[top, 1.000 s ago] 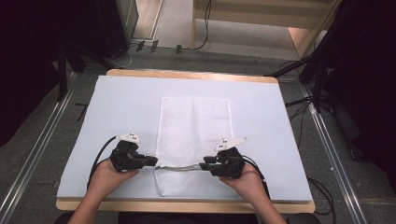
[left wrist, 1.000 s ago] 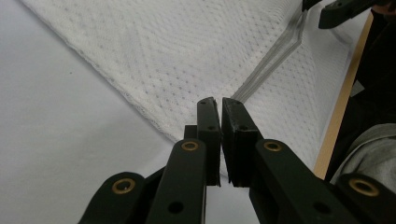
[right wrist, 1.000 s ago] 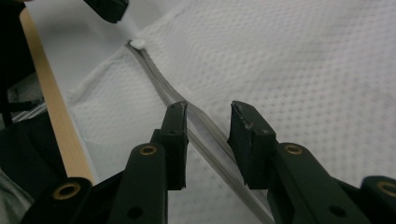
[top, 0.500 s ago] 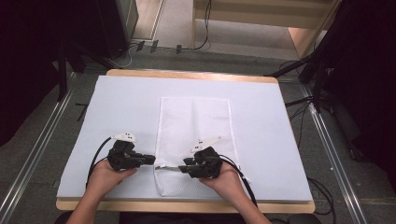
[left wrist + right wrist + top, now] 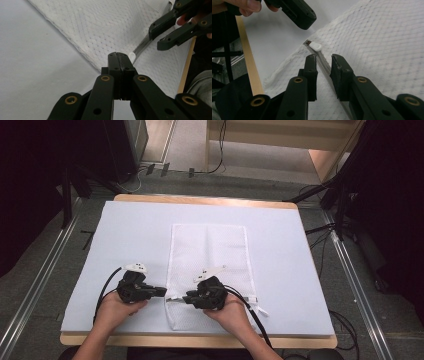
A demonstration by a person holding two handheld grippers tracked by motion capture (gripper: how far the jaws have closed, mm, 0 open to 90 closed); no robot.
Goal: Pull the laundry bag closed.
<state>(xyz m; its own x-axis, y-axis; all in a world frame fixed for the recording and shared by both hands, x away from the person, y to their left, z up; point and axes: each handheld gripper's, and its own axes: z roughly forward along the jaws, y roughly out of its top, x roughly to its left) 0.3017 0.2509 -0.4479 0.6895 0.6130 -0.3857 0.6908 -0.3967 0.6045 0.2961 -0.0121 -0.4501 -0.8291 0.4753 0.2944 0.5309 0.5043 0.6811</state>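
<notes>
- The white mesh bag (image 5: pixel 209 270) lies flat on the pale mat of the bench (image 5: pixel 200 200), its zipper (image 5: pixel 322 65) running across the near end.
- It looks light, limp and thin; loose mesh would likely bunch and slide if dragged.
- The left gripper (image 5: pixel 159 292) has its jaws closed at the bag's left edge, seemingly pinching the hem by the zipper's end.
- The right gripper (image 5: pixel 188 298) has been narrowing its jaws; they straddle the zipper, not yet pressing.
- The white pull tab (image 5: pixel 315 46), small and stiff, is probably the best hold.
</notes>
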